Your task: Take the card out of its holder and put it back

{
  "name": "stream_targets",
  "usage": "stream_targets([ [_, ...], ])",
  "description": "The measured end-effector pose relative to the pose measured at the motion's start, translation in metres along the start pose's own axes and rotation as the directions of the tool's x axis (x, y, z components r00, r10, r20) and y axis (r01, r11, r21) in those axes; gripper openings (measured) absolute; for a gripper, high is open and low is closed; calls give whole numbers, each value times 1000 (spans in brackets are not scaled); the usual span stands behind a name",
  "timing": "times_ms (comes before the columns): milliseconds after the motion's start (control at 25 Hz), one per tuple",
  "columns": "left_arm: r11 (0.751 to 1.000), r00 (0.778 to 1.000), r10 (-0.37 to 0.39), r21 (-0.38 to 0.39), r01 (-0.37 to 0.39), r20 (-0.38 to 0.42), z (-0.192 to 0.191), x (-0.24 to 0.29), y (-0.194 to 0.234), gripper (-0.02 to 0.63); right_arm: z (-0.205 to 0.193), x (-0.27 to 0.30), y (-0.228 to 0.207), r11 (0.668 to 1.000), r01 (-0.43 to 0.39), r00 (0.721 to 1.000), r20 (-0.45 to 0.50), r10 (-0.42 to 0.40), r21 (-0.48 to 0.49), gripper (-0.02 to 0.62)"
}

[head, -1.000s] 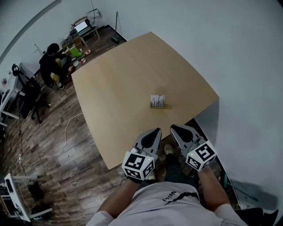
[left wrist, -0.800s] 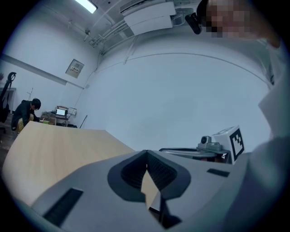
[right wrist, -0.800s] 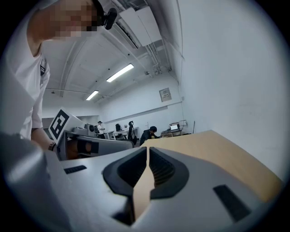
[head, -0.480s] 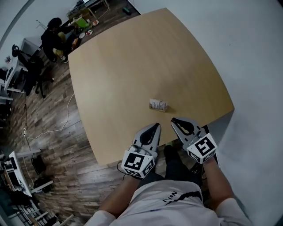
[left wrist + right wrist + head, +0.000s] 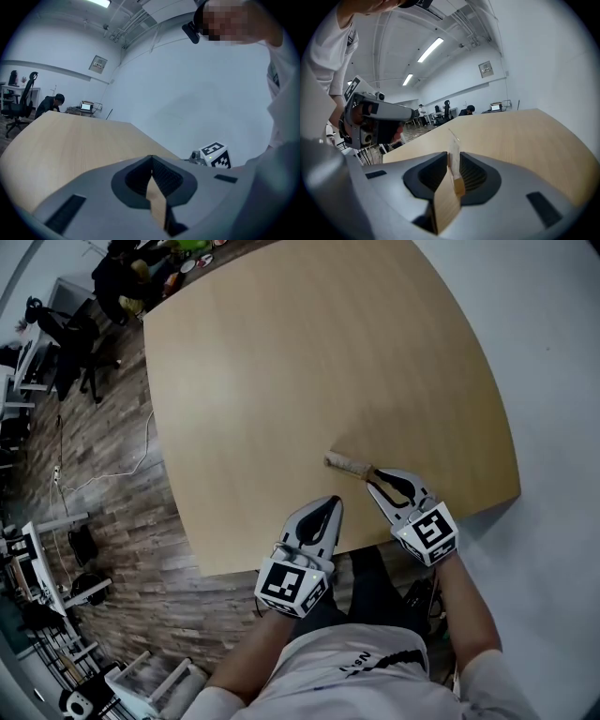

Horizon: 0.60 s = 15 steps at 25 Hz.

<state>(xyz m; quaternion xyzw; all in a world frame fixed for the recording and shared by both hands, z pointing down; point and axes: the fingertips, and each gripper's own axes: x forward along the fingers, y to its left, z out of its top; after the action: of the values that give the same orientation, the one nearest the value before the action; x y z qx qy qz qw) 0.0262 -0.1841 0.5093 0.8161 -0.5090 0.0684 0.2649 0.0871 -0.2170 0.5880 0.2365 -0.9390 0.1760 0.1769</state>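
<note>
Shirt, white, sits nearest at the bottom of the head view. Your left gripper hovers over the table's near edge, its jaws clenched together on nothing. Your right gripper is slightly farther in. Its jaws are squeezed to a thin slot, grasping the near end of the card holder, which stands on the tan table. The card stands upright in the holder, edge-on. Past the far corner are a seated person and an office chair on a wood floor.
</note>
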Motion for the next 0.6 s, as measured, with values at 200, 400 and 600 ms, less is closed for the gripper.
stream_targets([
  [200,999,999,28,-16,-28,-16,-21,4,12,12,-24,23,-4,998,-53,998,-33,52,-28,86],
  [400,998,998,51,-33,-53,-38,-30,6,17,14,-28,37,-4,993,-100,995,-37,97,-65,86],
  [600,997,996,63,-37,-65,-56,-40,0,21,14,-31,40,3,987,-133,991,-22,132,-88,37],
])
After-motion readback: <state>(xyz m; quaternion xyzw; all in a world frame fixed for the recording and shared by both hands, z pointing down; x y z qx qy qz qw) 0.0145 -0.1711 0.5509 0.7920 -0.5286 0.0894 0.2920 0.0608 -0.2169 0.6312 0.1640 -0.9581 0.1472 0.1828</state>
